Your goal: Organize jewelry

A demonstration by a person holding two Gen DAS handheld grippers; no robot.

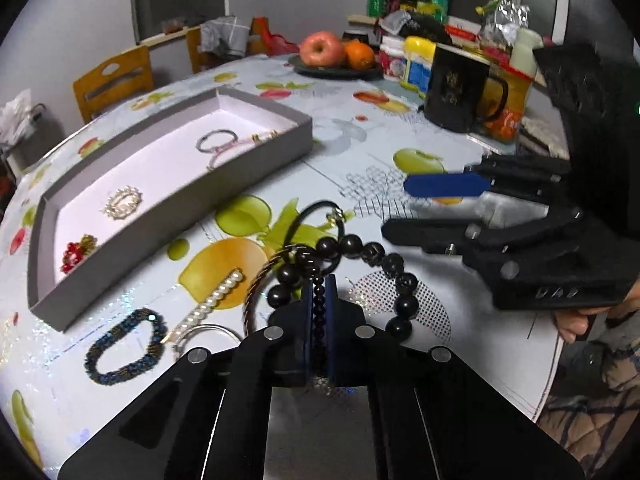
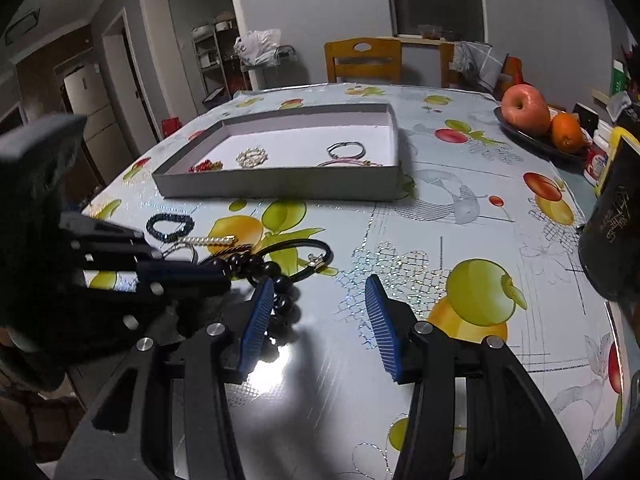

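Note:
My left gripper (image 1: 319,292) is shut on a strand of small dark beads, part of a black bead bracelet (image 1: 372,256) lying on the fruit-print tablecloth. The bracelet also shows in the right wrist view (image 2: 280,292). My right gripper (image 2: 320,300) is open and empty, just right of the bracelet; in the left wrist view (image 1: 400,208) it sits beyond the beads. A grey tray (image 1: 240,168) holds a brooch (image 1: 122,202), red beads (image 1: 76,254) and a pink cord bracelet (image 1: 220,144). A black cord bracelet (image 1: 320,216), pearl clip (image 1: 218,298), blue beaded bracelet (image 1: 124,346) and metal bangle (image 1: 256,288) lie loose.
A plate with an apple (image 1: 322,48) and an orange (image 1: 360,55) stands at the far side. A black mug (image 1: 456,88), bottles and packets crowd the back right. Wooden chairs (image 2: 362,60) stand beyond the table. The table edge (image 1: 552,360) runs near right.

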